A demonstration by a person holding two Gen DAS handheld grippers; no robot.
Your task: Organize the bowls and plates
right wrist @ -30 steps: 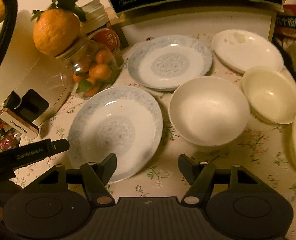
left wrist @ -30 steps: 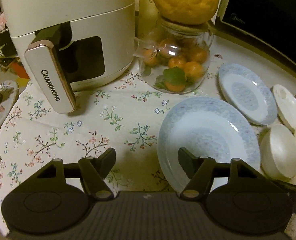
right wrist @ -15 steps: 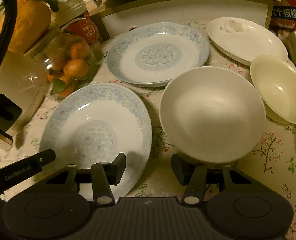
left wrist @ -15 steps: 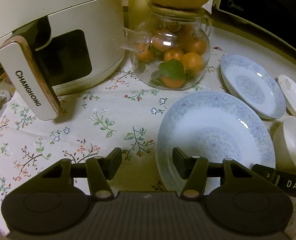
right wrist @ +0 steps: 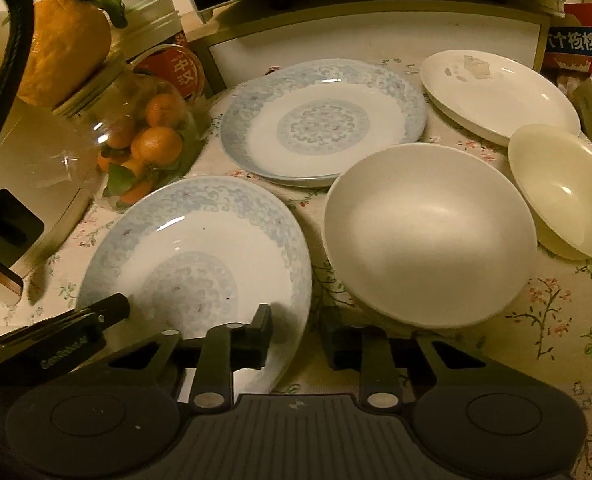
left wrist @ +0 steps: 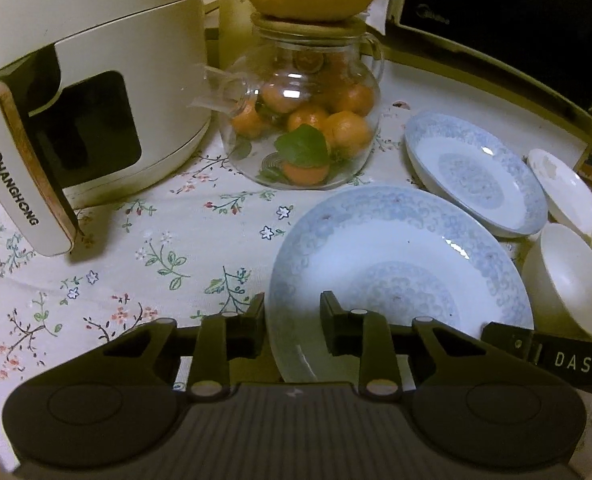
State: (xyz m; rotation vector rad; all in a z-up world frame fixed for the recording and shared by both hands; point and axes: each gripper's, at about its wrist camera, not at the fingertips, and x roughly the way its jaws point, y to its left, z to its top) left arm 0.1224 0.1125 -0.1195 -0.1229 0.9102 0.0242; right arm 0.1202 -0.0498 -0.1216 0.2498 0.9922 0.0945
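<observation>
Between the two pairs of tongs, on the flowered tablecloth (left wrist: 143, 248), lies the near blue-patterned white china plate (left wrist: 400, 264), and both are going for it at once. The left gripper (left wrist: 291, 328) straddles the plate's near-left rim, one finger outside on the cloth, the other over the well; its jaws are closing, gap already narrow, the pads not yet clearly biting. The right gripper (right wrist: 296, 336) works the opposite edge: its left finger sits over the plate's lower right rim, its right finger out on the cloth just under the big matte white bowl (right wrist: 428, 236). Those jaws are closing too, and whether they have pinched the rim I cannot tell.

Just beyond the right tongs' tips the white bowl nearly touches the plate. Further out: a second blue-patterned plate (right wrist: 324, 120), a plain white plate (right wrist: 500, 96), a pale cream bowl (right wrist: 564, 192). Ahead of the left tongs stand a glass jar of small oranges (left wrist: 304, 128) and a cream air fryer (left wrist: 83, 80).

My read on the handling: glazed china, stiff, slick, fairly heavy for narrow pads, and it will chip or shatter if dropped. The sloped rim is the only place to grip, thin and angled, so a hold at two opposite edges looks sensible. Squeeze squarely or it slides out.
</observation>
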